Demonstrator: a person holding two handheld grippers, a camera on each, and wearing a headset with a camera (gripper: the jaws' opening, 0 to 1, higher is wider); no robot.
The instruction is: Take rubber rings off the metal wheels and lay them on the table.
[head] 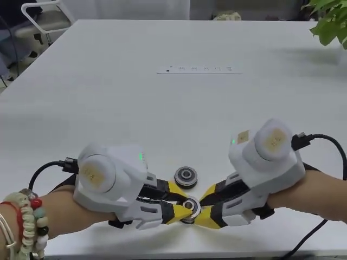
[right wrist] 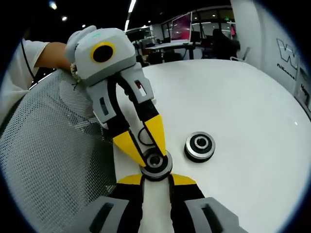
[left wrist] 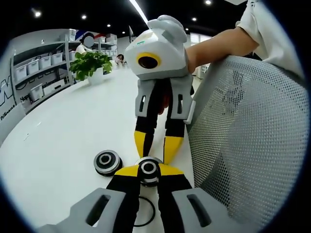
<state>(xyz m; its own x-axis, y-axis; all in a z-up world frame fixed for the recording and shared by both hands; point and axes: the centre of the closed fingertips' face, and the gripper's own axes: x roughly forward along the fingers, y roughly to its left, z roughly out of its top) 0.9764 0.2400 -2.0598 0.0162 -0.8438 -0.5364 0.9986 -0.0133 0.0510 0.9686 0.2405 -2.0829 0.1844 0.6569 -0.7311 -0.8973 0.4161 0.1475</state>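
left gripper (left wrist: 148,171): comes in from the lower left of the head view. Yellow tips clamped on either side of the near wheel (head: 190,206).
right gripper (right wrist: 156,178): comes in from the lower right of the head view, nose to nose with the left one. Jaws partway apart, yellow tips against the same wheel's rim. Can't tell if it's actually gripping.
near wheel: bottom centre of the head view, on the table (head: 162,108) between the two sets of tips. Too small to tell whether it has a rubber ring on it.
second wheel (head: 186,176): flat on the table just above the near one in the head view, close but not touching, and clear of both grippers. Dark band around its rim in the gripper views.
rubber ring (left wrist: 154,213): thin black loop lying flat on the table at the bottom of the left gripper view, partly under that gripper's jaws.
chair back (left wrist: 243,136): grey mesh, right half of the left gripper view.
strip (head: 198,69): white, small marks, upper centre of the table.
plant (head: 328,21): top right corner.
bracelets (head: 24,216): beaded, on the wrist at lower left.
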